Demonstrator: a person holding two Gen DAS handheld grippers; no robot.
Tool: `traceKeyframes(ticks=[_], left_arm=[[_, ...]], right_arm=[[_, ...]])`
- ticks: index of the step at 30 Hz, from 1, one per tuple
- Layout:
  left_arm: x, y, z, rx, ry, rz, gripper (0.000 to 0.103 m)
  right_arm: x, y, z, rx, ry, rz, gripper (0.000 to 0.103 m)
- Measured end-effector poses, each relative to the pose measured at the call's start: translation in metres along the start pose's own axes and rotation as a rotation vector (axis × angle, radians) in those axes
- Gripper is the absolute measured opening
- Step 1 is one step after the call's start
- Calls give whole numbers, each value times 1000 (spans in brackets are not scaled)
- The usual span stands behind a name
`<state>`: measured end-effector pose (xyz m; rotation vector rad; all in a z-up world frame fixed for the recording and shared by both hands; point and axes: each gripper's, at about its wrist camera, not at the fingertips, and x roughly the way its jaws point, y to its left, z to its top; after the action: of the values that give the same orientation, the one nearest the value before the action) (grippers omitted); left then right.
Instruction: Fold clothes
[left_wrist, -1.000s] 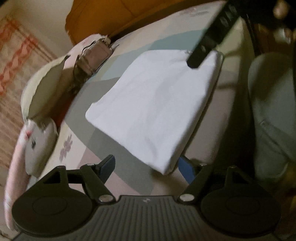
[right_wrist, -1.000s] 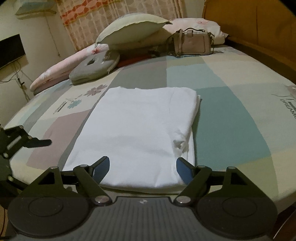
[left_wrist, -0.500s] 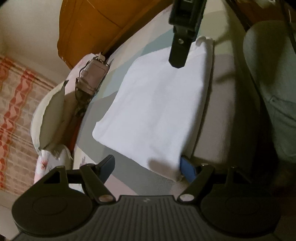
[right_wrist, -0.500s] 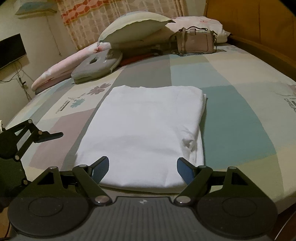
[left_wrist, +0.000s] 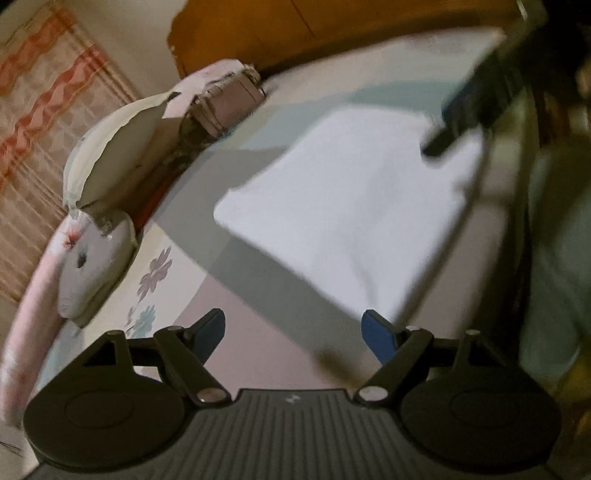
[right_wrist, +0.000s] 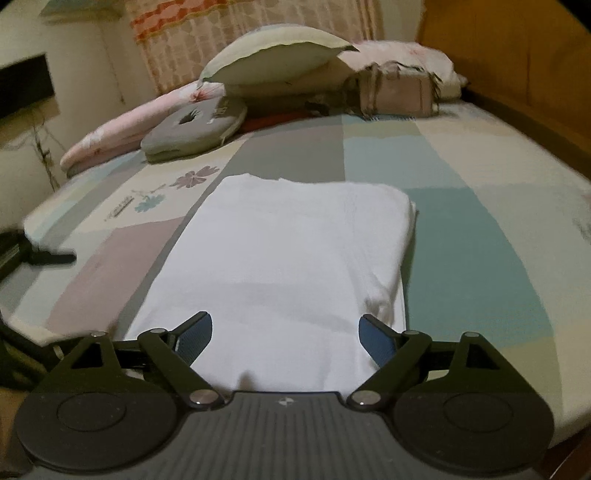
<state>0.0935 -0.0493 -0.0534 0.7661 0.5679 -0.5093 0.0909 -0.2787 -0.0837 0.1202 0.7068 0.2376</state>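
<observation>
A white folded garment (left_wrist: 351, 206) lies flat on the patchwork bedsheet (left_wrist: 258, 332). My left gripper (left_wrist: 293, 332) hovers by the garment's near corner with its jaws opening. Only sheet shows between them, and the corner lies just beyond the right fingertip (left_wrist: 375, 330). The right gripper's dark finger (left_wrist: 458, 114) hangs blurred over the far corner. In the right wrist view the garment (right_wrist: 288, 258) fills the middle. My right gripper (right_wrist: 284, 332) sits over its near edge, jaws opening, with cloth under the gap and the pads off it. The left gripper's finger (right_wrist: 48, 256) pokes in from the left.
Pillows (right_wrist: 273, 62), a grey cushion (right_wrist: 195, 129) and a beige handbag (right_wrist: 395, 92) crowd the head of the bed. A wooden headboard (right_wrist: 509, 55) runs along the right side. A person's pale trousers (left_wrist: 554, 258) stand at the bed edge. A dark screen (right_wrist: 22, 85) hangs on the left wall.
The left wrist view has rolled and pulled back, so the garment's corner now sits clear of the left jaws. Both grippers' jaws stand a little wider. The right gripper has hardly shifted.
</observation>
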Motion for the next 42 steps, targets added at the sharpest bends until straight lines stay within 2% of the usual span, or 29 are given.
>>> traceKeyframes(ticks=[3, 5, 7, 10, 13, 14, 15, 20, 23, 25, 27, 29, 32, 35, 38, 42], left_arm=[[13, 9, 20, -27, -54, -57, 82], [29, 12, 33, -24, -81, -85, 82], [49, 15, 43, -31, -94, -110, 82], [83, 23, 50, -69, -99, -159, 82], [122, 38, 44, -221, -47, -263, 85], [130, 45, 38, -305, -50, -305, 86], [132, 50, 35, -348, -60, -326, 86], [120, 62, 34, -360, -90, -329, 85], [127, 72, 26, -406, -76, -334, 87], [140, 71, 25, -413, -33, -324, 92], [148, 77, 24, -464, -14, -349, 92], [144, 86, 29, -488, -47, -336, 86], [134, 98, 37, -505, -114, -303, 86], [135, 98, 46, -477, -159, -325, 86], [153, 89, 49, -422, -134, -352, 86], [186, 96, 47, -447, -67, -330, 91]], right_arm=[[16, 6, -2, -62, 32, -44, 95], [23, 5, -9, -67, 57, -44, 95], [29, 5, -16, -72, 79, -44, 100], [27, 5, -23, -88, 70, -26, 103], [25, 6, -27, -106, 67, -18, 103], [25, 4, -26, -98, 67, -10, 103], [25, 2, -26, -88, 67, -2, 103], [23, -3, -26, -62, 54, 26, 103], [24, -2, -28, -72, 48, 22, 103], [24, -3, -28, -66, 45, 25, 103], [24, -5, -28, -54, 40, 32, 103], [23, -6, -27, -41, 36, 39, 103], [22, -9, -28, -27, 28, 56, 103], [21, -11, -28, -13, 22, 66, 103], [21, -12, -28, -2, 17, 71, 103], [19, -13, -30, 7, 11, 84, 103]])
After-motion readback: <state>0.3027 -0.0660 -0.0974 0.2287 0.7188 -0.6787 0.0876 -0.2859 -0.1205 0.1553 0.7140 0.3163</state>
